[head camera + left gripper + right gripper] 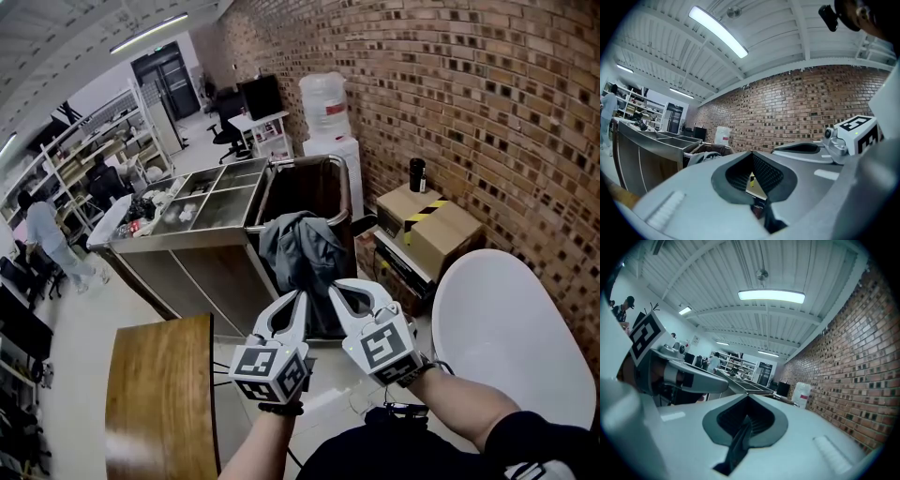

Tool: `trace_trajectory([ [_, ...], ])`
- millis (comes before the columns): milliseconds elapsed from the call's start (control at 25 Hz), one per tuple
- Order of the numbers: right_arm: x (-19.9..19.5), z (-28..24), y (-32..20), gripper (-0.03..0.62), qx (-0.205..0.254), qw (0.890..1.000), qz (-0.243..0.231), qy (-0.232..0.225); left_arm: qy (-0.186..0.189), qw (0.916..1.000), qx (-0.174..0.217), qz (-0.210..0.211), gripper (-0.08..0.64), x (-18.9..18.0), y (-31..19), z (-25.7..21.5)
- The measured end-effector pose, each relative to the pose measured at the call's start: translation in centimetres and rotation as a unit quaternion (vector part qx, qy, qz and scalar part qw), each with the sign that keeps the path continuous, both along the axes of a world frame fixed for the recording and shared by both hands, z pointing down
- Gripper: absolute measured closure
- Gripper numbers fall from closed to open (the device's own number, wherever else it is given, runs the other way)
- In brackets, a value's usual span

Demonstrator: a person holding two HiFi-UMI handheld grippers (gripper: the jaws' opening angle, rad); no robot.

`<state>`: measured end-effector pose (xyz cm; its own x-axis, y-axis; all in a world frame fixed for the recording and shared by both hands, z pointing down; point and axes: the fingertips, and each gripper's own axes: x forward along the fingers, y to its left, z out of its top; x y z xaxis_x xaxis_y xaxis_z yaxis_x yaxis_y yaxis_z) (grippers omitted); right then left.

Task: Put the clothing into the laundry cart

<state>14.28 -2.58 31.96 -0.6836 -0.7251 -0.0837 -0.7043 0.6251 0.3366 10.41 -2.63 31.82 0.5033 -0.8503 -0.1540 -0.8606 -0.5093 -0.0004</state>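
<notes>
A grey garment (pixel 300 246) lies bunched over the near rim of the dark laundry cart (pixel 345 183), with part of it hanging down the cart's front. My two grippers are held side by side, level, with their tips at that hanging part. The left gripper (pixel 300 295) has its jaws together, and in its own view (pixel 751 153) only a thin slit shows between the pads. The right gripper (pixel 332 286) is shut too (pixel 749 397), with a dark slit along the seam. No cloth shows plainly between either pair of pads. The garment (pixel 700 157) shows left of the jaws.
A steel trolley with open compartments (pixel 202 202) stands left of the cart. Behind the cart are a water dispenser (pixel 330 127) and the brick wall. A cardboard box (pixel 433 225) and a white round top (pixel 506 328) are at right, a wooden table (pixel 159 394) at lower left.
</notes>
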Motion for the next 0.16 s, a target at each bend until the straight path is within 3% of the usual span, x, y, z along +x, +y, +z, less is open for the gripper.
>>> trace_trajectory([
  [160, 0.31, 0.00, -0.09, 0.592, 0.011, 1.000, 0.001, 0.010, 0.000, 1.0000, 0.000, 0.002, 0.558, 0.29, 0.06, -0.04],
])
